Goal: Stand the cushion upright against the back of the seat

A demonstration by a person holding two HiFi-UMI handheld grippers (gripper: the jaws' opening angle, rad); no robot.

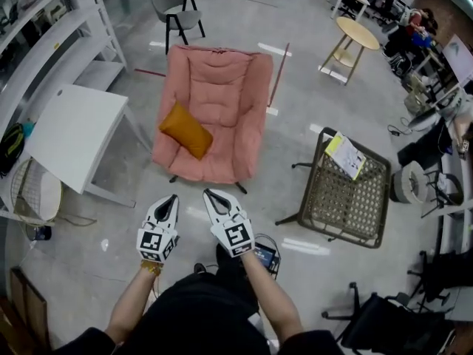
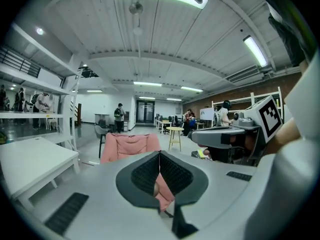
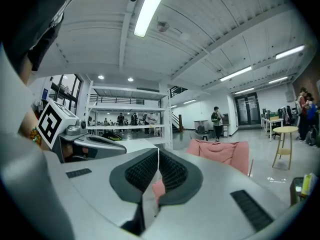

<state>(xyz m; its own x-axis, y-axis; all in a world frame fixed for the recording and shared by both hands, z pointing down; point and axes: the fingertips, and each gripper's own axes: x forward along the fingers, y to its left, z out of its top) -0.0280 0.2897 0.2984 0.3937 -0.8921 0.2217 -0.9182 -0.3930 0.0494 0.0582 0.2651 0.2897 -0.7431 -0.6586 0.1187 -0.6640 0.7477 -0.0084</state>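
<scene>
Your left gripper (image 1: 171,199) & right gripper (image 1: 212,194) hang side by side in front of you, both w/ jaws together, nothing btw them. The orange cushion (image 1: 185,129) lies tilted on the left part of the pink chair (image 1: 225,87) seat, not upright, well apart from both grippers. White desk (image 1: 74,128) stands left of the chair, wicker chair (image 1: 347,194) to its right.

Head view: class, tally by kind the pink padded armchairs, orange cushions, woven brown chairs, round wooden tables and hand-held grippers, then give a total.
Pink padded armchair: 1
Orange pillow-shaped cushion: 1
Woven brown chair with dark frame: 1
Round-topped wooden table: 1
Left gripper and right gripper: 2
Total: 6
</scene>
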